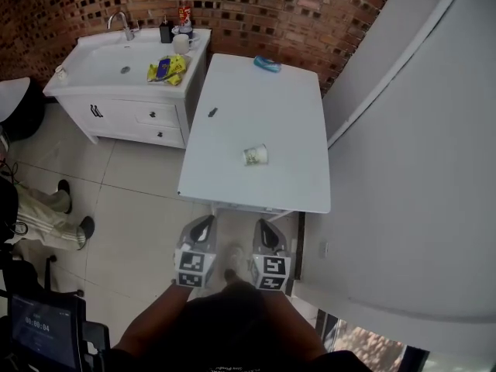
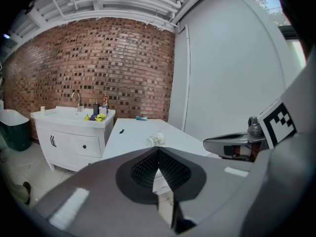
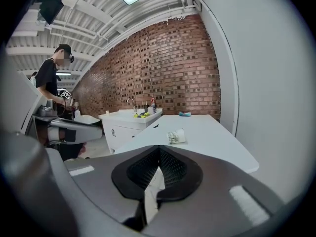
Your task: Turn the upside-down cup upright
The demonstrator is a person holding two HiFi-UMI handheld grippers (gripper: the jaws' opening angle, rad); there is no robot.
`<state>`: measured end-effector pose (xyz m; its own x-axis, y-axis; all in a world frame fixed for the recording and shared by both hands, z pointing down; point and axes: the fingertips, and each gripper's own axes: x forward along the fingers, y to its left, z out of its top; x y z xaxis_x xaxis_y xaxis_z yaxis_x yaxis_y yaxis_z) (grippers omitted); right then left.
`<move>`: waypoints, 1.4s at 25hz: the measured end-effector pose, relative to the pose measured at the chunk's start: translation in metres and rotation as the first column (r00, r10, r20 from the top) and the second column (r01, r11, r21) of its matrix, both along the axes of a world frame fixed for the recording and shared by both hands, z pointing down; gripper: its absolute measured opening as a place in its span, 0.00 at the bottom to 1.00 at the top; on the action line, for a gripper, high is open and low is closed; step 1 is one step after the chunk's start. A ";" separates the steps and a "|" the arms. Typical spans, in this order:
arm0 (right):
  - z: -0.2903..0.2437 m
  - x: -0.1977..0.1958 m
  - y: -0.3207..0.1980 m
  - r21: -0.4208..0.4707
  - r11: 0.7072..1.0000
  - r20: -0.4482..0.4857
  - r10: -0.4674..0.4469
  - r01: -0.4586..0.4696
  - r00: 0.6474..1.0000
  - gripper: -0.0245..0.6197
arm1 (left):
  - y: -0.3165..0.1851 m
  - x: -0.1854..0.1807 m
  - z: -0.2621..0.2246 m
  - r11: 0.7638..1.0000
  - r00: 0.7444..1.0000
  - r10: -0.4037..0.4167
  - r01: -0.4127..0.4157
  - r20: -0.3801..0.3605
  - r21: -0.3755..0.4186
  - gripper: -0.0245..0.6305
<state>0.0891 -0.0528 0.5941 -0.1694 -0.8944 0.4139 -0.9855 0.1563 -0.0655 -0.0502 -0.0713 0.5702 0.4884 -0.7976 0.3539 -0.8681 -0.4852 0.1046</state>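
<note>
Dark screen (image 1: 36, 325) with timer-like digits, too small to read, no other legible text

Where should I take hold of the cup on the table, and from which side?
Take the cup across its curved wall, mid-length, coming down from above with the right claw. It lies on its side with its axis running left-right, so the wall looks free front and back.

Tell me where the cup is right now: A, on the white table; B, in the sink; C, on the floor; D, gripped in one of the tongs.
A: the cup lies on the white table, while the left tongs and right tongs are shut on nothing, held short of the table's near edge.
</note>
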 end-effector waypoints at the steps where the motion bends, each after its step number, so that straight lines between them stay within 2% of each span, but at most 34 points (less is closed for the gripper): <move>1: 0.000 0.003 -0.006 -0.006 1.000 0.002 -0.002 0.002 1.000 0.06 | -0.006 0.003 0.000 1.000 1.000 -0.003 0.003 0.002 -0.003 0.03; 15: 0.005 0.031 -0.077 -0.025 0.999 0.050 -0.046 0.047 0.998 0.06 | -0.068 0.032 0.005 0.999 0.999 -0.026 0.027 0.044 -0.030 0.03; 28: 0.007 0.046 -0.138 -0.025 0.992 0.065 -0.119 0.120 0.991 0.06 | -0.128 0.045 -0.005 0.996 0.995 -0.086 0.086 0.057 0.002 0.03; 35: 0.013 0.051 -0.154 -0.031 0.989 0.063 -0.145 0.147 0.987 0.06 | -0.139 0.052 -0.007 0.994 0.992 -0.105 0.105 0.066 0.013 0.03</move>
<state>0.1405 -0.2064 0.6075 -0.3226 -0.8431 0.4303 -0.9464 0.2946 -0.1323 0.0022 -0.2099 0.5637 0.3775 -0.8465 0.3753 -0.9191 -0.3918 0.0408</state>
